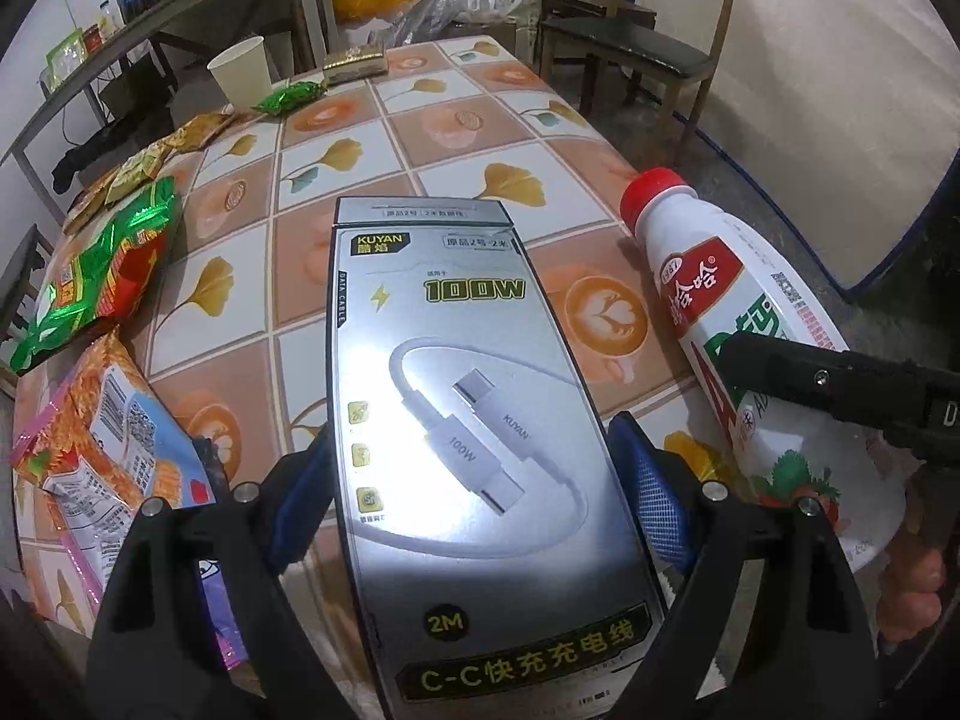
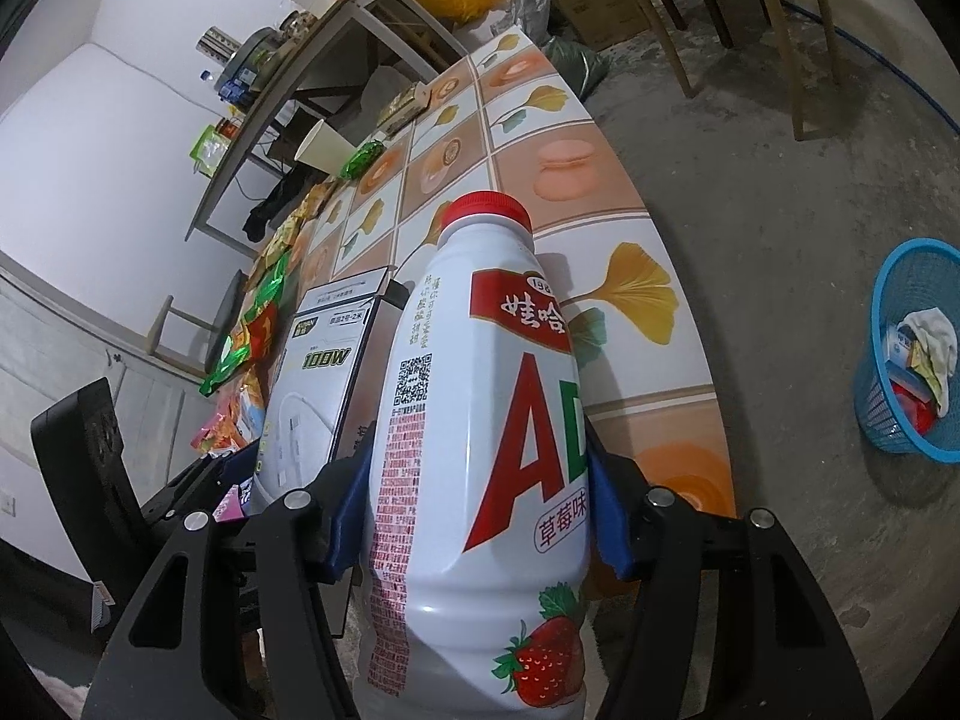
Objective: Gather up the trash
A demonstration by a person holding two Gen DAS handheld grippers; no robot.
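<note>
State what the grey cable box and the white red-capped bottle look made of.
Grey cable box: likely coated cardboard, glossy; glare on its printed face, crisp folded edges.
White red-capped bottle: seemingly opaque plastic, smooth and shiny; moulded shoulders, soft highlights, printed label. Its red cap looks like ribbed plastic.

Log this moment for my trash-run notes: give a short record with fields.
left hand-held gripper: shut on cable box
right hand-held gripper: shut on milk bottle, red cap on
table: snack wrappers, paper cup
bin: blue basket on floor, already holds trash
</note>
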